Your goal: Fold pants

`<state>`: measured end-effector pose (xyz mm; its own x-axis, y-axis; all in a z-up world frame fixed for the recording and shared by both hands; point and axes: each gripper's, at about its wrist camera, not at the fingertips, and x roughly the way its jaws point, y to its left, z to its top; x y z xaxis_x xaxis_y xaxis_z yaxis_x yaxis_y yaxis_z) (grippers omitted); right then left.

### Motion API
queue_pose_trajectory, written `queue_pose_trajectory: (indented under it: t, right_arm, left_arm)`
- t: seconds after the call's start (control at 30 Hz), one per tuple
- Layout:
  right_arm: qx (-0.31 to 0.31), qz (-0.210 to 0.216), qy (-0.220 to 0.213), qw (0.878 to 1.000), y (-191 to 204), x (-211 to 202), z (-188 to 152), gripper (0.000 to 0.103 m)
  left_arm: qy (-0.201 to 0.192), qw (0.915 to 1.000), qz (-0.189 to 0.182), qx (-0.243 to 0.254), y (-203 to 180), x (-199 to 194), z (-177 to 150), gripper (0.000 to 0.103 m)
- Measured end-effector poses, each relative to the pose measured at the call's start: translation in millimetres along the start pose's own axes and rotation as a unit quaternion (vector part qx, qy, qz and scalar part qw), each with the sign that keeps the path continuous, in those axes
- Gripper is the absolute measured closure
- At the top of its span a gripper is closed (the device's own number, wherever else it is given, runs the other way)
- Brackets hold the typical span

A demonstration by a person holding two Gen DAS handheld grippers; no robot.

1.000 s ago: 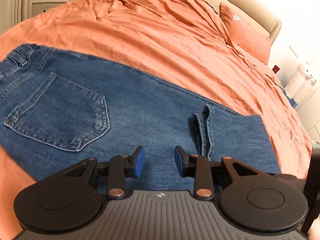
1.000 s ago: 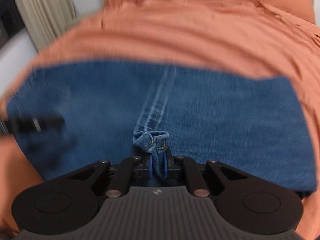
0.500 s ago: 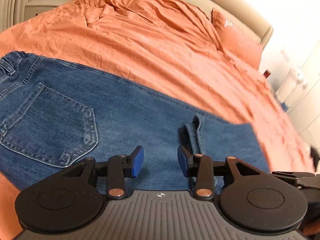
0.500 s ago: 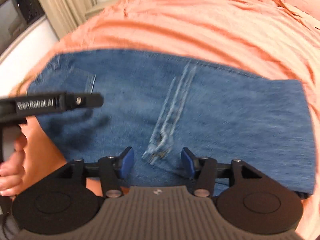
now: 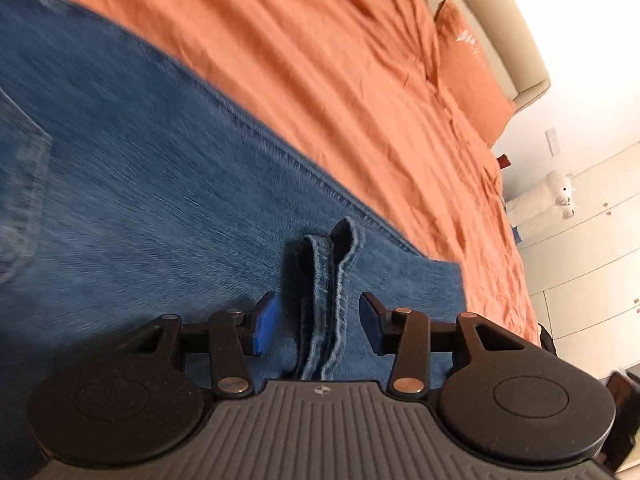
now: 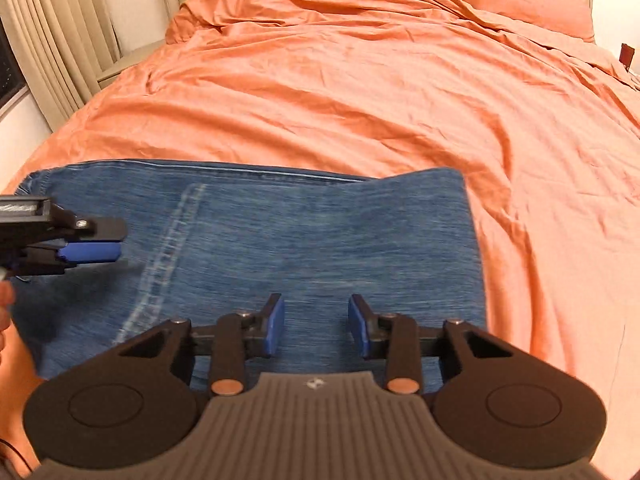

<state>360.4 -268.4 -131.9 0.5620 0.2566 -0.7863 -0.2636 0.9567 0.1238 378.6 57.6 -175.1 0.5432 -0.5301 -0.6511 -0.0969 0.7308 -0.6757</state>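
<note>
Blue denim pants [image 5: 160, 184] lie flat on the orange bed, folded over so the leg hems [image 5: 326, 280] rest on top near the fold. My left gripper [image 5: 318, 328] is open, its blue pads either side of the upstanding hems, not closed on them. In the right wrist view the pants [image 6: 320, 240] span the near bed and the hem seam [image 6: 168, 256] runs diagonally. My right gripper [image 6: 316, 330] is open and empty over the denim near the folded end. The left gripper [image 6: 88, 250] enters from the left there.
The orange bedsheet [image 6: 360, 80] is wrinkled and stretches far behind the pants. An orange pillow [image 5: 472, 64] lies by the beige headboard [image 5: 500, 20]. White cabinets [image 5: 592, 260] stand to the right. Curtains [image 6: 52, 40] hang at far left.
My right gripper opened and let go of the hems, then drew to the right over the folded end. My left gripper moved right and forward so the hems stand between its pads.
</note>
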Motion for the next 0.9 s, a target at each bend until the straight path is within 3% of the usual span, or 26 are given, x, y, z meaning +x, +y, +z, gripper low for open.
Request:
queue_pose_trajectory:
  t: [0.23,0.3,0.4,0.5,0.57,0.7,0.8,0.9]
  right_arm:
    - [-0.036,-0.028,-0.024,0.999,-29,8,-2,0.070]
    - [-0.036,-0.030,-0.035,0.998,-38,7,-4,0.074]
    - [-0.020,-0.036,-0.045,0.998,-56,0,-8,0.081]
    - [-0.003,-0.043,-0.054,0.998,-73,-6,-10,0.089]
    - [0.009,-0.043,-0.055,0.998,-84,-10,-9,0.095]
    - [0.034,-0.032,-0.059,0.997,-92,-10,-4,0.098]
    - [0.028,-0.025,-0.062,0.997,-85,1,3,0.098]
    - [0.027,-0.014,-0.063,0.998,-79,20,17,0.101]
  left_arm:
    - [0.000,0.9996,-0.027,-0.008,-8,36,13,0.055]
    - [-0.022,0.9995,-0.008,0.019,-20,34,11,0.097]
    - [-0.071,0.9933,-0.015,0.089,-47,13,4,0.097]
    - [-0.116,0.9766,-0.026,0.179,-86,-21,-2,0.097]
    - [-0.127,0.9673,-0.010,0.219,-103,-39,-1,0.097]
    - [-0.082,0.9733,0.066,0.204,-85,-26,14,0.097]
    - [-0.060,0.9790,0.077,0.179,-53,1,20,0.097]
    - [-0.044,0.9783,0.094,0.180,-38,14,16,0.097]
